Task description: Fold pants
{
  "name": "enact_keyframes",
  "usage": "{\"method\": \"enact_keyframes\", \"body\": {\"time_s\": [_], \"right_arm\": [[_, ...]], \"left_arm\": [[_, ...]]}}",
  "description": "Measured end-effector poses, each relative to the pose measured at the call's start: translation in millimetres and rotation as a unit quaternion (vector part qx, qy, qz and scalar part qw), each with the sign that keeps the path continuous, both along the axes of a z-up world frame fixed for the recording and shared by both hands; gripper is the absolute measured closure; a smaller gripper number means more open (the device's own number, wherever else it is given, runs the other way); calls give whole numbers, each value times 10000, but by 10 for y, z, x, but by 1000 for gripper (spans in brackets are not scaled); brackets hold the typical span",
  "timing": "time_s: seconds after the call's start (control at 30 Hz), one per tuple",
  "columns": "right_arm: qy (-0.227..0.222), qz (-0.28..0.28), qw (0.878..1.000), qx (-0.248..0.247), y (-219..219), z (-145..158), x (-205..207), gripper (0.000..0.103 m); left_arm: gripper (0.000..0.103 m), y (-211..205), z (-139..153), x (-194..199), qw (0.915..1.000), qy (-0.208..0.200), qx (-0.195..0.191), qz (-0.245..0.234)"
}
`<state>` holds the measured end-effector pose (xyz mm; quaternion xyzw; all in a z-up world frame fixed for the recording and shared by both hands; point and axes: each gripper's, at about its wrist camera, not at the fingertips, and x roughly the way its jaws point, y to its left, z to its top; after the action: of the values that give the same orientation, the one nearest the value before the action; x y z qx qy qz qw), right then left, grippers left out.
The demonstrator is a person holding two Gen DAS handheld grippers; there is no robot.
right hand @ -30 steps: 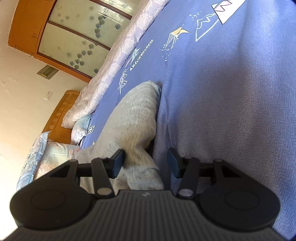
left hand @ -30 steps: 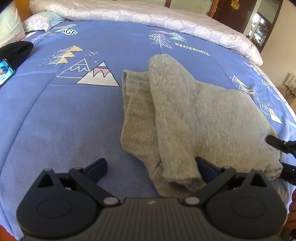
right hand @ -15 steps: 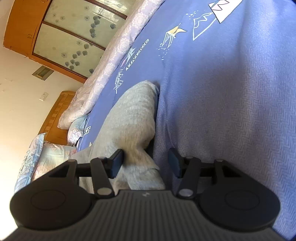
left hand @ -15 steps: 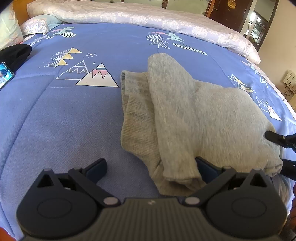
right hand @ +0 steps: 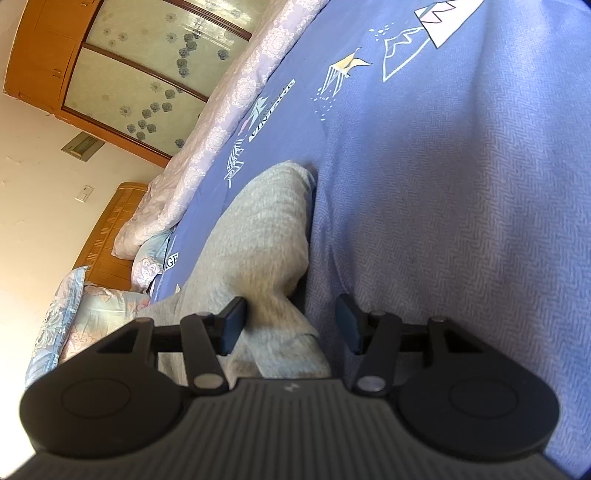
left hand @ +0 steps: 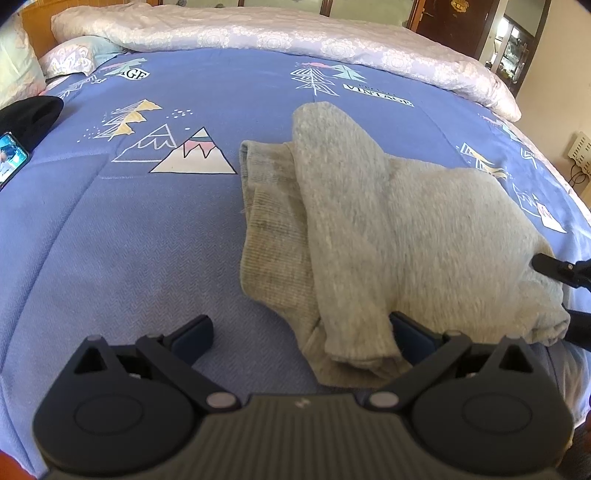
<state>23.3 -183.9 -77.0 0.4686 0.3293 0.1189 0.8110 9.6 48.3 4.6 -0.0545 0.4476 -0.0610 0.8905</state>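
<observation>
Sunlit bed (left hand: 147,229), wooden wardrobe (right hand: 48,55), cream wall (right hand: 33,155).

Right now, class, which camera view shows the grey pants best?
The left wrist view: the folded grey pants lie almost whole on the blue bedspread. The right wrist view shows only one narrow end, seen edge-on.

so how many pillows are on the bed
2 visible: one pillow at the top left by the headboard, another pale pillow at the far left edge. More may be hidden.
</observation>
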Motion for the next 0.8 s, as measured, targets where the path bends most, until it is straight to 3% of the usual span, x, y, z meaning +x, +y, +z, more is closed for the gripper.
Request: {"method": "enact_keyframes", "body": {"time_s": [0.8], "right_arm": [[-152,-74,9998,-102,131,-7,-44,47]], "left_arm": [[0,27,-36,-8,9998,-4,-41,-186]]}}
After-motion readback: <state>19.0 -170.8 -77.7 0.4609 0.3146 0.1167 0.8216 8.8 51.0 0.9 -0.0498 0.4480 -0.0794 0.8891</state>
